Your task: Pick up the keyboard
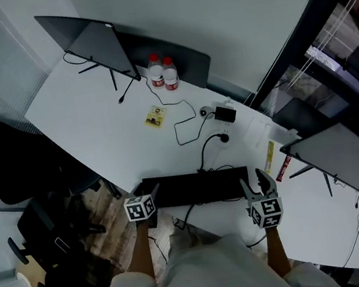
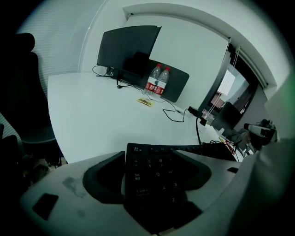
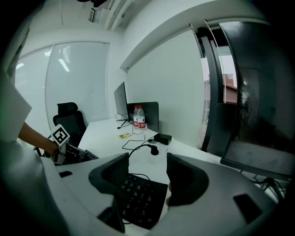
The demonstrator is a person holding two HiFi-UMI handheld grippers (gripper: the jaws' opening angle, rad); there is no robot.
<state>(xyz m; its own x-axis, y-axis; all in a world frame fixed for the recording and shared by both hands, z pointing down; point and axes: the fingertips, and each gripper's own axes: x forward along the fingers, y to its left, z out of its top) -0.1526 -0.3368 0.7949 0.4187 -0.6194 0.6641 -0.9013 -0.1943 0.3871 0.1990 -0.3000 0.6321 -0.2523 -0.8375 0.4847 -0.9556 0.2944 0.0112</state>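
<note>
The black keyboard (image 1: pixel 194 188) lies along the near edge of the white table (image 1: pixel 94 119), its cable trailing off the front. My left gripper (image 1: pixel 152 190) is at its left end: in the left gripper view the Esc, Tab and A keys (image 2: pixel 154 175) face up between the spread jaws, one jaw off the end and one over the keys. My right gripper (image 1: pixel 254 181) is at the right end, with the keyboard's right corner (image 3: pixel 138 200) below and between its parted jaws. The left gripper (image 3: pixel 64 150) shows far left there. Neither clamps it.
Two dark monitors (image 1: pixel 91 42) (image 1: pixel 342 156) stand at the table's ends. Two water bottles (image 1: pixel 162 73), a yellow card (image 1: pixel 155 116), a black adapter (image 1: pixel 224 114) with looping cables and a red item (image 1: pixel 283 168) sit behind the keyboard. A black chair (image 1: pixel 5 162) stands left.
</note>
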